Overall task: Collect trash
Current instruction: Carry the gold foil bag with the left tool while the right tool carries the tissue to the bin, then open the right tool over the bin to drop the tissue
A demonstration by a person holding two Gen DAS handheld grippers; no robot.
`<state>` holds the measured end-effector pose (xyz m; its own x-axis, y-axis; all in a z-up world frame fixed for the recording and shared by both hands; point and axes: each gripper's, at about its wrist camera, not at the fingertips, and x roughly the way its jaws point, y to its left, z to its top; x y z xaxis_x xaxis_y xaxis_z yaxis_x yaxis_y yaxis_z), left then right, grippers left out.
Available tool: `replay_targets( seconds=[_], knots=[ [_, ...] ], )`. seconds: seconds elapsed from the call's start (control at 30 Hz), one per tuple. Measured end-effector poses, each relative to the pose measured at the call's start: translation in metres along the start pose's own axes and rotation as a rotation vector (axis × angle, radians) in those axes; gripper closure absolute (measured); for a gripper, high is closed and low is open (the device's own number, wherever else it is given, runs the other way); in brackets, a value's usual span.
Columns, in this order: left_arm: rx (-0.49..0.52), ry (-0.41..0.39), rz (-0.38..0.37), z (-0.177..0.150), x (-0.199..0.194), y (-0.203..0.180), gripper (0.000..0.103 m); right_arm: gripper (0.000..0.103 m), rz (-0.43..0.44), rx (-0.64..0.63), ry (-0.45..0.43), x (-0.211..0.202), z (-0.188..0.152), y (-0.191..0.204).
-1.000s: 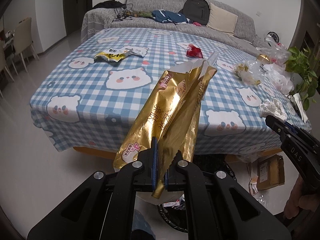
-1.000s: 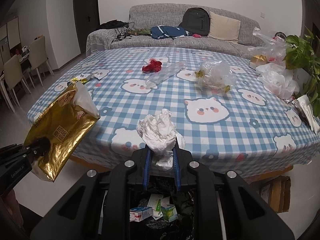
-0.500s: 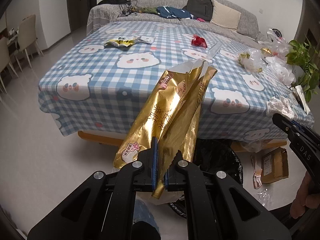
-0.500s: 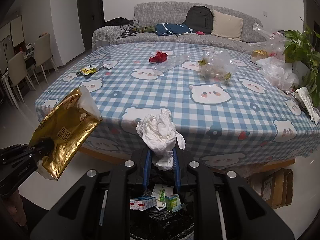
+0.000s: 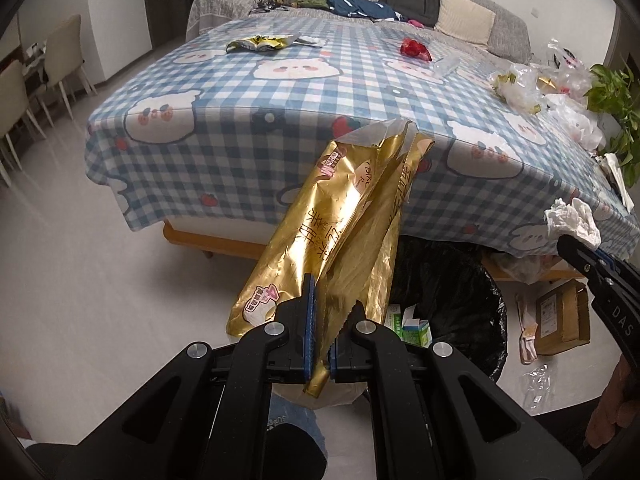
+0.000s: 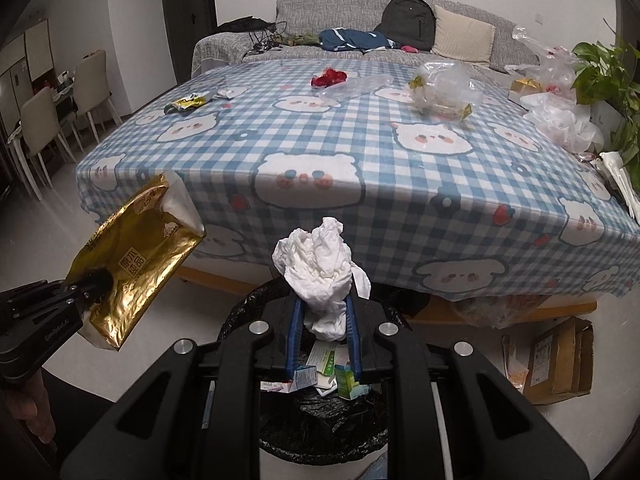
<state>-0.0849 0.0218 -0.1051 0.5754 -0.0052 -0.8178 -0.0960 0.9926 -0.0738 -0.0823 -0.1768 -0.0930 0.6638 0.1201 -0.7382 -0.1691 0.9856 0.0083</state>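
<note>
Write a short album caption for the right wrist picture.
Right gripper holds crumpled white tissue above the black-lined trash bin, gold snack bag waiting alongside.

**Trash in the air, bin beneath**

A long gold foil snack bag (image 5: 332, 236), creased and torn open at its top, hangs tilted just left of the black-lined trash bin (image 6: 324, 420). A crumpled white tissue (image 6: 320, 268) is held above the bin's mouth, where small green-and-white cartons (image 6: 336, 372) already lie.
</note>
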Motion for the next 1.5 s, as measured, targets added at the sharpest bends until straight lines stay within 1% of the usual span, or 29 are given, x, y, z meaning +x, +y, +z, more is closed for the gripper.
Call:
replay_targets(
  seconds=[0.27, 0.37, 0.67, 0.8, 0.87, 0.97, 1.03, 1.07, 1.13, 1.17, 1.23, 1.27, 1.33, 1.5],
  knots=[
    [-0.005, 0.023, 0.006, -0.021, 0.019, -0.007, 0.099, 0.085, 0.006, 0.015, 0.054, 0.022, -0.028, 0.000],
    [-0.023, 0.047, -0.014, -0.028, 0.030, -0.006, 0.099, 0.085, 0.008, 0.022, 0.076, 0.032, -0.035, -0.001],
    [-0.041, 0.084, 0.026, -0.042, 0.059, -0.003, 0.099, 0.085, 0.020, 0.005, 0.141, 0.064, -0.053, 0.009],
    [-0.036, 0.102, 0.041, -0.049, 0.067, -0.005, 0.099, 0.081, 0.015, -0.001, 0.148, 0.071, -0.056, 0.016],
    [-0.037, 0.108, 0.043, -0.051, 0.070, -0.004, 0.099, 0.078, 0.020, -0.004, 0.148, 0.073, -0.058, 0.018],
    [-0.027, 0.108, 0.053, -0.053, 0.071, -0.005, 0.099, 0.069, 0.026, -0.006, 0.143, 0.073, -0.059, 0.017],
    [-0.025, 0.108, 0.052, -0.053, 0.072, -0.006, 0.099, 0.056, 0.025, -0.002, 0.134, 0.072, -0.059, 0.015],
    [-0.025, 0.109, 0.051, -0.053, 0.071, -0.007, 0.099, 0.054, 0.024, 0.002, 0.130, 0.071, -0.059, 0.013],
    [-0.022, 0.108, 0.047, -0.052, 0.071, -0.009, 0.099, 0.044, 0.022, 0.006, 0.125, 0.069, -0.060, 0.009],
    [-0.020, 0.107, 0.045, -0.052, 0.071, -0.011, 0.099, 0.041, 0.020, 0.008, 0.123, 0.068, -0.060, 0.006],
    [-0.019, 0.105, 0.038, -0.052, 0.070, -0.016, 0.099, 0.030, 0.010, 0.013, 0.118, 0.065, -0.061, -0.002],
    [-0.018, 0.104, 0.034, -0.052, 0.070, -0.019, 0.099, 0.027, 0.005, 0.017, 0.114, 0.064, -0.062, -0.006],
    [-0.011, 0.102, 0.028, -0.052, 0.071, -0.026, 0.099, 0.016, -0.012, 0.029, 0.105, 0.064, -0.065, -0.016],
    [0.011, 0.108, 0.016, -0.054, 0.074, -0.046, 0.099, 0.009, -0.042, 0.054, 0.107, 0.063, -0.072, -0.042]
  ],
)
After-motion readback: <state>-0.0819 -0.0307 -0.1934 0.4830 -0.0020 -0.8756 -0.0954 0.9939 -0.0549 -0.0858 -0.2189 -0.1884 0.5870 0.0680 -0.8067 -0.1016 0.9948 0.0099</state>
